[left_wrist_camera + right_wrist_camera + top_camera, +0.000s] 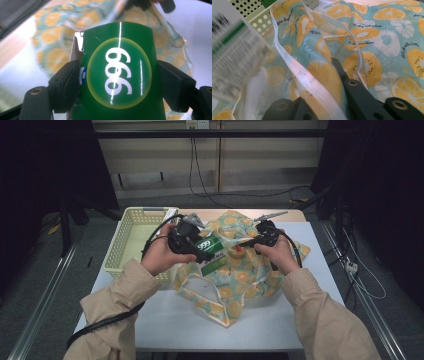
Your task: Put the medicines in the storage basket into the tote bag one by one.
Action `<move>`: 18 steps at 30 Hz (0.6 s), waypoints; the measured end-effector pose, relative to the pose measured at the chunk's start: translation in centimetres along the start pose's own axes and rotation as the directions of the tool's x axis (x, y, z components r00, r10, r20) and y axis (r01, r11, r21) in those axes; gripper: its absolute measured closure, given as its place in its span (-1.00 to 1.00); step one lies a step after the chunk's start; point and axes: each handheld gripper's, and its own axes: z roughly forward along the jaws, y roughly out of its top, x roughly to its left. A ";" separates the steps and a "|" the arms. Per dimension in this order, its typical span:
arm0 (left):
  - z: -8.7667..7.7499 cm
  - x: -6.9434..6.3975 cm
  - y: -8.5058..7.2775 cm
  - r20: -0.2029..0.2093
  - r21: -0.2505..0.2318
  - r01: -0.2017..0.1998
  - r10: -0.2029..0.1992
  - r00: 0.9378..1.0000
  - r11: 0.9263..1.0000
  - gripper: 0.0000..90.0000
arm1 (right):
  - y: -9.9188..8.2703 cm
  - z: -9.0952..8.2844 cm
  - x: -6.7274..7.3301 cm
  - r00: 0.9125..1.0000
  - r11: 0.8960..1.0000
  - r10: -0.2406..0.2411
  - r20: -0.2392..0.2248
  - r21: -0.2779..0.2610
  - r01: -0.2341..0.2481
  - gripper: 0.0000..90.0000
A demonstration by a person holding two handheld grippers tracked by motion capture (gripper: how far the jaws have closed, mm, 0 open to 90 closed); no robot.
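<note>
A green box (210, 248) printed with a white "999" is clamped by its sides in my left gripper (199, 251). It hangs over the mouth of a cloth bag (235, 276) patterned with orange slices. In the left gripper view the box (120, 72) sits between both pads, and my left gripper (117, 86) is shut on it. My right gripper (248, 243) pinches the bag's rim on the right side. In the right gripper view its jaws are closed on the bag's fabric (322, 75), my right gripper (324, 83) partly hidden under the cloth. The box (234, 50) blurs at left.
A pale yellow perforated basket (129, 240) stands at the table's left, just behind my left hand; its wall (259, 15) appears in the right gripper view. The white table (165, 320) spreads toward the near edge. Cables trail from both grippers.
</note>
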 end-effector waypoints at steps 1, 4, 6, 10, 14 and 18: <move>0.7 -0.3 -0.1 0.006 0.000 0.001 -0.001 1.000 1.000 -0.49 | 0.0 -0.1 0.0 1.000 1.000 0.001 0.001 -0.004 -0.001 1.00; 3.0 -1.0 -0.2 -0.005 0.021 -0.008 0.008 1.000 1.000 -0.49 | 0.1 -0.3 0.1 1.000 1.000 -0.003 0.002 -0.002 0.003 1.00; 4.5 -1.3 -0.3 0.002 0.025 -0.007 0.007 1.000 1.000 -0.49 | 0.2 -0.4 0.2 1.000 1.000 -0.004 0.004 -0.007 0.004 1.00; 7.1 -1.6 -0.2 -0.019 0.050 -0.018 0.019 1.000 0.999 -0.49 | 0.5 -0.7 0.5 1.000 1.000 -0.008 0.006 -0.012 0.008 1.00; 9.1 -1.3 0.0 -0.026 0.050 -0.003 0.005 1.000 0.999 -0.50 | 0.6 -0.9 0.6 1.000 1.000 -0.013 0.010 -0.015 0.013 1.00; 10.5 -0.7 0.6 -0.056 0.024 0.026 -0.025 0.998 0.999 -0.51 | 0.6 -1.0 0.7 1.000 1.000 -0.012 0.009 -0.018 0.012 1.00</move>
